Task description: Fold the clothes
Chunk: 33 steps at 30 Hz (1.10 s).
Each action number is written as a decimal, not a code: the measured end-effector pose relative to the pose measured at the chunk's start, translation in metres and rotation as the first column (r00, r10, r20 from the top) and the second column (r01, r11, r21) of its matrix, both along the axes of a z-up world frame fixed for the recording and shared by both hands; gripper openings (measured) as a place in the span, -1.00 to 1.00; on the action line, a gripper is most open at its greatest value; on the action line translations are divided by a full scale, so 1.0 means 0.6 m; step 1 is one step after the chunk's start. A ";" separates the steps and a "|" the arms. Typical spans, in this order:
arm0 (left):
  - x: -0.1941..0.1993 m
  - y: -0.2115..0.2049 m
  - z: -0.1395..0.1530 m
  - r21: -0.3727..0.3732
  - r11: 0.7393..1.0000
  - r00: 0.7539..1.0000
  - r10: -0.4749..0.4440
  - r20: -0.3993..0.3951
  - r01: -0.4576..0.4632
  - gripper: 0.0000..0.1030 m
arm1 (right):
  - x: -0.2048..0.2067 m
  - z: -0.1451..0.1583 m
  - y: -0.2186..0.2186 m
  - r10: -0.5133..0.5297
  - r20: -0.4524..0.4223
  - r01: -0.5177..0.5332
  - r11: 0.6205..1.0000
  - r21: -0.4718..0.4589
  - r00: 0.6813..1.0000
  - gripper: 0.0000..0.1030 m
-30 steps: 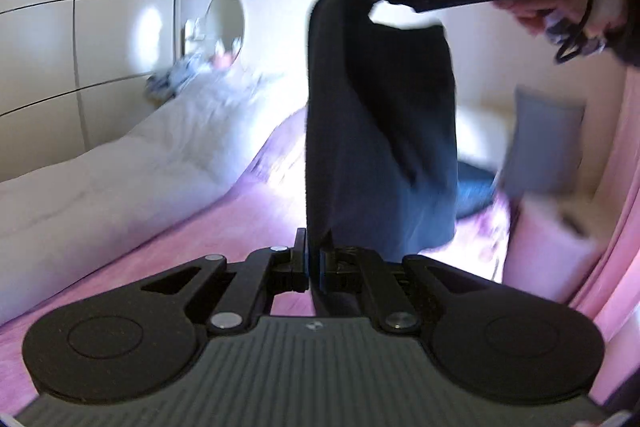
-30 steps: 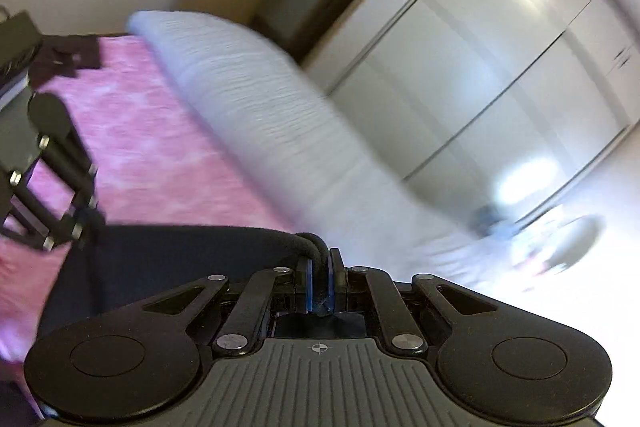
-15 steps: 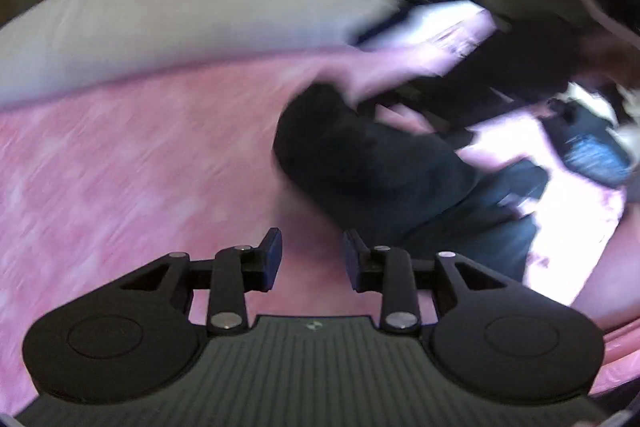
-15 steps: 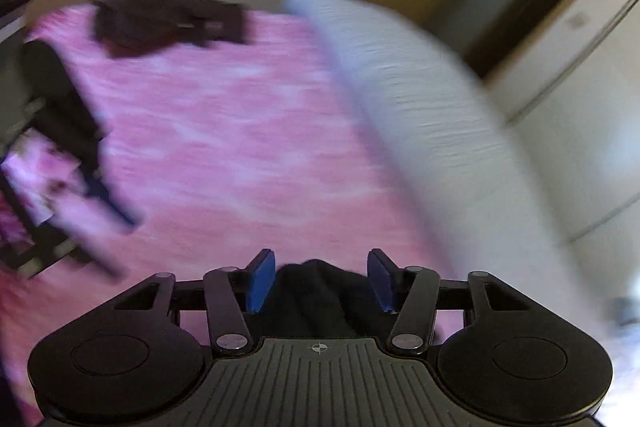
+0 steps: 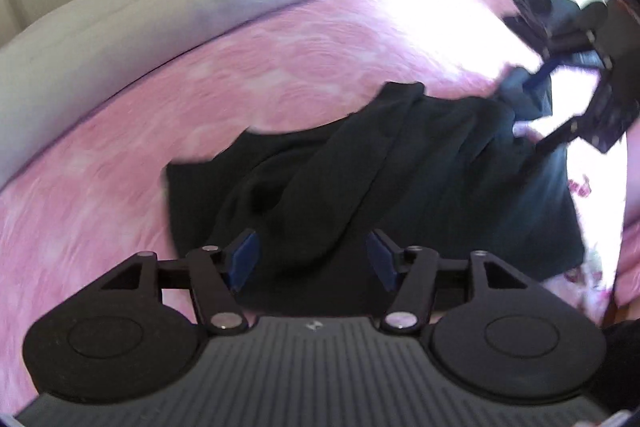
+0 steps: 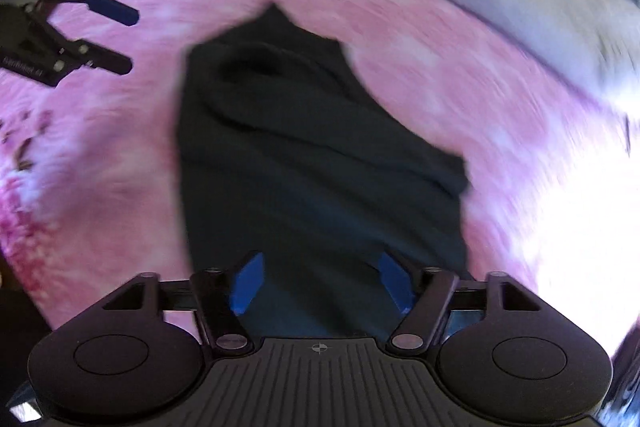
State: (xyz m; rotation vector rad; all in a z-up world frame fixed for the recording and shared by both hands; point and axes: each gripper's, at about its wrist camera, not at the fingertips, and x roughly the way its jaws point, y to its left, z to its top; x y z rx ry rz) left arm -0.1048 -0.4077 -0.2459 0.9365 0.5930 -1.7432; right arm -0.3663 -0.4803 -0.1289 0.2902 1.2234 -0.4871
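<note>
Left gripper (image 5: 312,259): points steeply down at the bed; fingers (image 5: 244,259) spread apart, released, nothing pressed between the blue pads. Its jaws have just been opening. The dark garment (image 5: 360,167) lies below and ahead of the gap, not clamped.

Right gripper (image 6: 320,283): also angled steeply down over the bed; fingers (image 6: 248,283) stand wide, released. Its jaws have just been opening as well. Cloth shows between the two pads in this view, but neither pad presses on it.

Garment position: lies in a rumpled heap on the pink bedspread (image 5: 120,167), one long fold running diagonally across it in the left wrist view. In the right wrist view the garment (image 6: 312,155) stretches away from the fingers, narrowing to a point at its far end, with a rounded fold or opening near that end.

Cross-views: the right gripper (image 5: 536,107) appears at the right edge of the left wrist view, one blue pad above the garment's far corner, jaws apart. The left gripper (image 6: 116,35) appears at upper left of the right wrist view, jaws apart, over bare pink bedspread (image 6: 400,67) and beside the garment, not touching it.

A pale grey bolster (image 5: 100,27) runs along the far side of the bed. Both views are motion-blurred.
</note>
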 end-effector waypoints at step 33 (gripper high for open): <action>0.070 0.276 0.014 0.562 0.815 0.927 -0.309 0.211 0.144 -0.76 | 0.064 -0.079 0.170 0.201 0.487 -0.511 0.541 0.668 0.850 -0.80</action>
